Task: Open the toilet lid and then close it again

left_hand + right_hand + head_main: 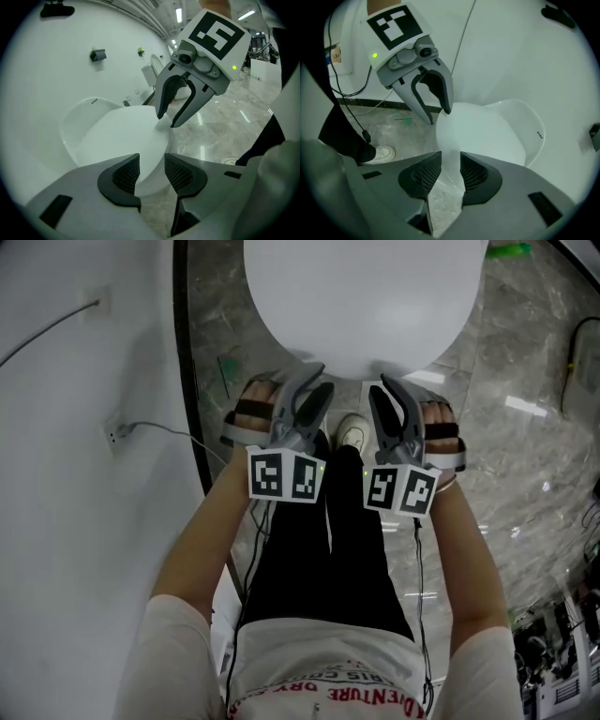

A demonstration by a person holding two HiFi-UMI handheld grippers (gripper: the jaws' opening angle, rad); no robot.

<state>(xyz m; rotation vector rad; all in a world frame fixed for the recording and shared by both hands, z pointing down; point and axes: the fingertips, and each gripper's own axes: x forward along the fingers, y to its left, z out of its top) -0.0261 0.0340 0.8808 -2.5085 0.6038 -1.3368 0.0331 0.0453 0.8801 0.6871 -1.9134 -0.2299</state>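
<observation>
The toilet lid (366, 296) lies down and shut straight ahead of you, its long axis running from near to far. Its near rim sits right at the tips of both tools, with the left gripper (317, 381) and right gripper (382, 383) side by side and equally close. Both have their jaws apart and clamp nothing. One lid, two grippers.

We get bright, even overhead light; ceiling strips (178, 14) show far in the left gripper view. The toilet lid (366, 296) blows out to near-flat white. Glare streaks sit on the marble floor (525, 409), right. Both gripper views fisheye hard, with black vignette corners and the nearest parts soft. Head view is dimmer.
</observation>
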